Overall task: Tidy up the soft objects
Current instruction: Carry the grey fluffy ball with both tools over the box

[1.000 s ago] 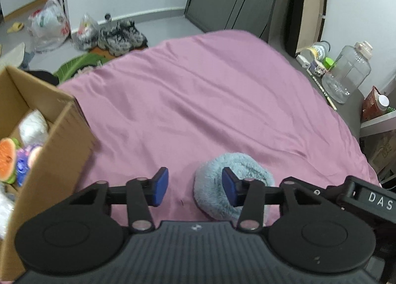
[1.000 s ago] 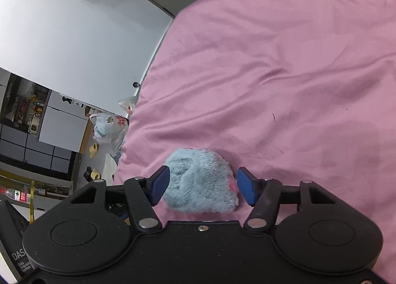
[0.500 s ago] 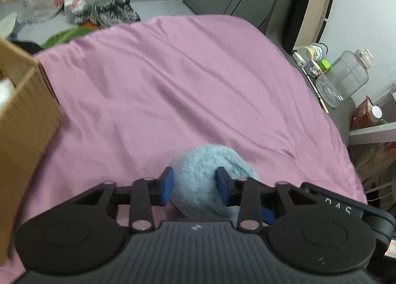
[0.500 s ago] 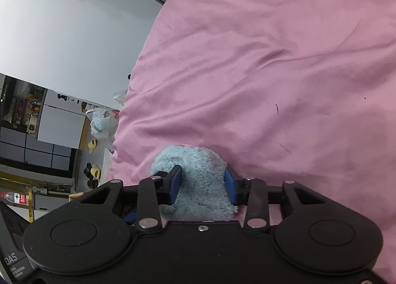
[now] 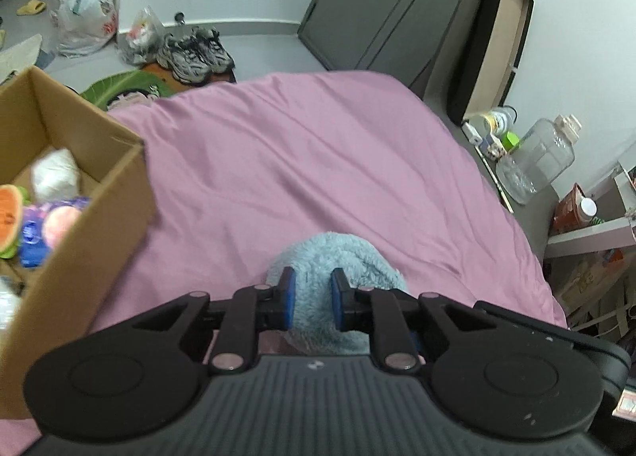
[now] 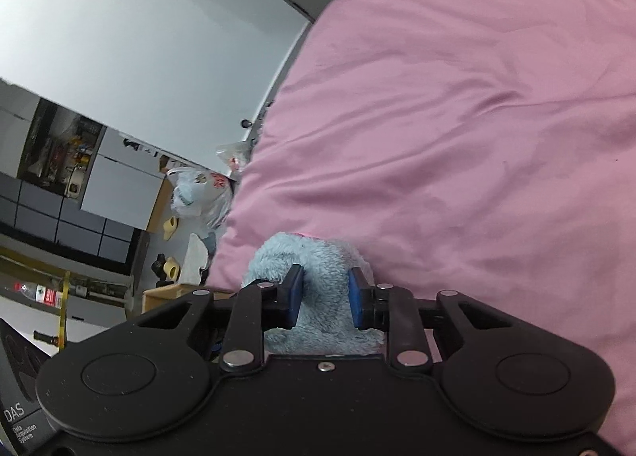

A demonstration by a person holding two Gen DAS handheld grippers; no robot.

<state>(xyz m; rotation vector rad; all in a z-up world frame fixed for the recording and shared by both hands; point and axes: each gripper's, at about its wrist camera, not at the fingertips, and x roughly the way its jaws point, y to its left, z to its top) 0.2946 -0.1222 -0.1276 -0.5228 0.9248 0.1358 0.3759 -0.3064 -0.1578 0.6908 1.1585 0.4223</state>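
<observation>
On pink bedspread (image 5: 318, 162): blue plush toy (image 5: 330, 257), clamped by left gripper (image 5: 311, 299) and right gripper (image 6: 324, 295); cardboard box (image 5: 99, 194) at nine o'clock, part-filled, awaits it.

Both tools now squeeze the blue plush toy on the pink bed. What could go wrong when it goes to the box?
1. Both the left tool and right tool pinch one plush; pulling apart may stretch it or slip a grip.
2. The box already holds toys, so the plush may catch on its wall.

Both wrist views look closely down their fingers, sharing the blue plush (image 5: 338, 257) (image 6: 318, 257) and pink bedsheet (image 5: 318, 158) (image 6: 457, 118).
</observation>
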